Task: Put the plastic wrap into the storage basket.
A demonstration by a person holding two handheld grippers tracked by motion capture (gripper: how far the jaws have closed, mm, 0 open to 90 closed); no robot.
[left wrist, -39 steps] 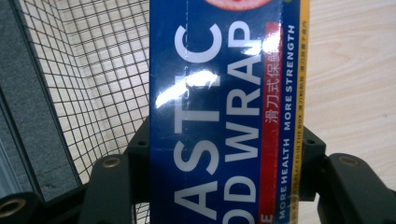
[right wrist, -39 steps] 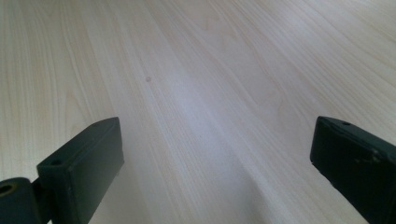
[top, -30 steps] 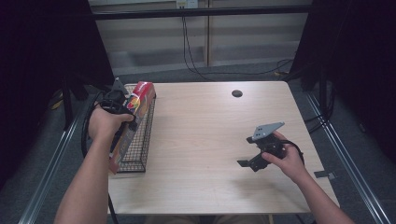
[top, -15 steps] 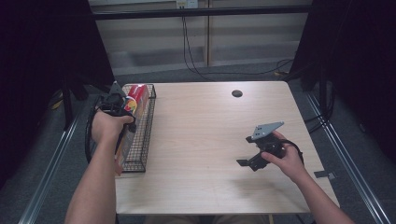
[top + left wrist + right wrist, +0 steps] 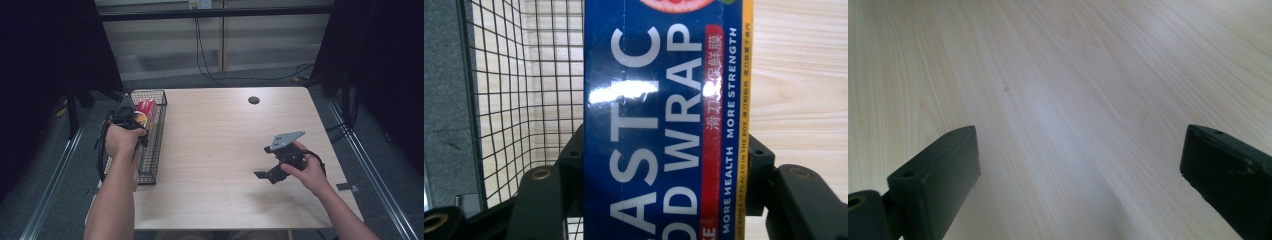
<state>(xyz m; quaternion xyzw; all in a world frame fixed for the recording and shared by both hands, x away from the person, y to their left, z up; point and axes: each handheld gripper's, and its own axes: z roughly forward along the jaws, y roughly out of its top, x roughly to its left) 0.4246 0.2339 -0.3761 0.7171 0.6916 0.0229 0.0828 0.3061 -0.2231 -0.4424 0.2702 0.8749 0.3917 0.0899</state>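
My left gripper (image 5: 128, 113) is shut on a blue plastic-wrap box (image 5: 664, 125) with white lettering. Both jaws press on the box's long sides in the left gripper view. The high view has the box's red and yellow end (image 5: 145, 110) sticking out ahead of the hand, low over the black wire basket (image 5: 152, 150) at the table's left edge. Basket mesh (image 5: 524, 75) lies to the left of the box and under it. My right gripper (image 5: 267, 172) hovers over the table's right half, jaws wide apart (image 5: 1080, 165), open, with bare wood between them.
The light wooden table (image 5: 215, 135) has a small dark round cable hole (image 5: 253, 100) at the far middle. Dark curtains hang on both sides, and cables run down the wall behind. Grey floor and a metal rail lie left of the basket.
My left hand has sunk with the box, bringing it lower over the basket. The right hand has kept still.
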